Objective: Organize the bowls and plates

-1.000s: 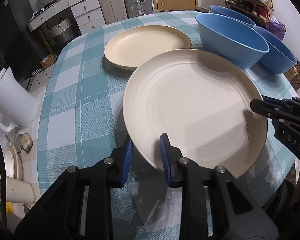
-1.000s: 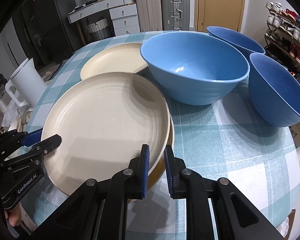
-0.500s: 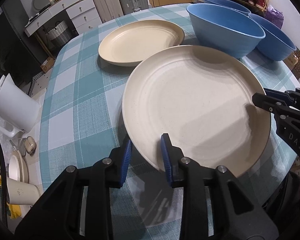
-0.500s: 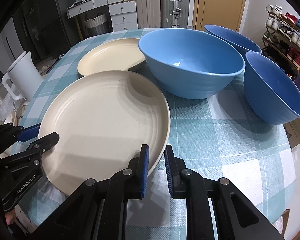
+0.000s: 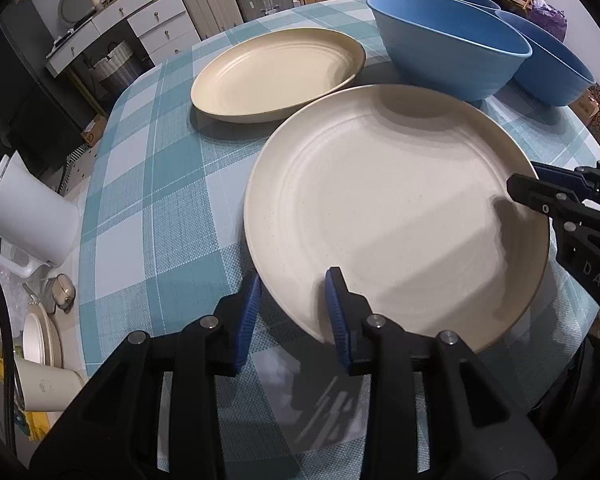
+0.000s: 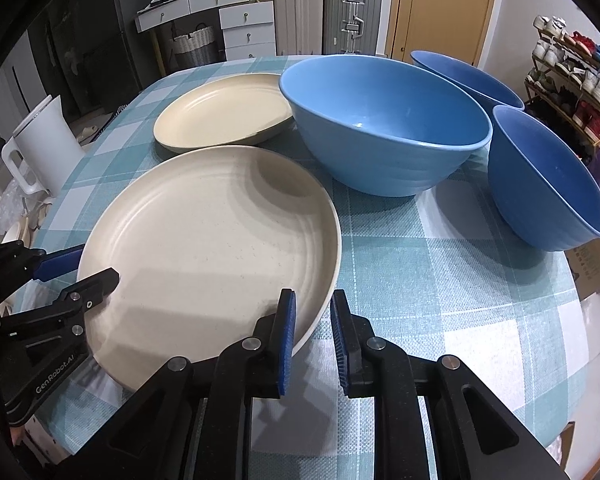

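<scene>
A large cream plate [image 5: 396, 208] lies near the table's front edge; it also shows in the right wrist view [image 6: 212, 256]. My left gripper [image 5: 294, 312] straddles its near rim, jaws partly open, not pinching it. My right gripper [image 6: 312, 336] straddles the opposite rim, jaws slightly apart. A second cream plate [image 5: 276, 72] lies farther back, also seen in the right wrist view [image 6: 224, 110]. Three blue bowls stand to the right: a big one [image 6: 384, 124], one behind it [image 6: 468, 76] and one at the right edge [image 6: 548, 180].
The round table has a teal checked cloth [image 5: 148, 184]. A white kettle [image 5: 28, 216] stands off the table's left side. Drawers, a basket and suitcases [image 6: 328, 12] stand at the back, a shoe rack [image 6: 572, 64] at the right.
The near plate has come down flat onto the cloth, and both grippers' jaws have widened around its rim. The second plate and the bowls have not moved.
</scene>
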Motion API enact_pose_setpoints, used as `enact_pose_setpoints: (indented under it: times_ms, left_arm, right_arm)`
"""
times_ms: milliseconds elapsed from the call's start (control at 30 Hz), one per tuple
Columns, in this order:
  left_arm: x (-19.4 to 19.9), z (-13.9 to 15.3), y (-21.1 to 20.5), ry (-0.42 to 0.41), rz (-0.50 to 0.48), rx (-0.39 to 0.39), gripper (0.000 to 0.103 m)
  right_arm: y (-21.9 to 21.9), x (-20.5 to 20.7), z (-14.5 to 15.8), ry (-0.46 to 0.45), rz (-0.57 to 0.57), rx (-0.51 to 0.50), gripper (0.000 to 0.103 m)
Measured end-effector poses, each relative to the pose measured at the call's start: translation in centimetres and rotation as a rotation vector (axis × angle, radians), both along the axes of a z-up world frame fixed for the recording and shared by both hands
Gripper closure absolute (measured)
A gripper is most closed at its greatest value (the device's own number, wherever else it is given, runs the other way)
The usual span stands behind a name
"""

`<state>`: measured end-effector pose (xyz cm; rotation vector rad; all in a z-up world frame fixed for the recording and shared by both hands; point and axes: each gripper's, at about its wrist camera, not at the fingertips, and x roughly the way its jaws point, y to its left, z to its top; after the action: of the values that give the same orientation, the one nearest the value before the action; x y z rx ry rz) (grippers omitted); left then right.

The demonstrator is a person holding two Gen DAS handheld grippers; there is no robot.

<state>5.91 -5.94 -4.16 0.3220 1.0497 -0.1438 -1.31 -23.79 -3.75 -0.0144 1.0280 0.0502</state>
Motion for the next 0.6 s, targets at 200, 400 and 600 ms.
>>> enact_pose_setpoints:
  times_ms: [200,400,600]
  left_arm:
    - [0.0,0.02,0.08,0.0,-0.005,-0.006,0.073]
    - [0.11,0.05,0.43,0.008,-0.009,-0.028,0.073]
    - [0.11,0.59,0.96,0.0,0.0,-0.042,0.072]
  right_arm:
    - [0.1,-0.13,-0.04,-0.009,0.005,-0.005,0.085]
    - [-0.24,-0.11,-0.06,-0.006,0.003,0.017,0.085]
    - [-0.45,-0.18,0.18,-0.011,0.003,0.016,0.083]
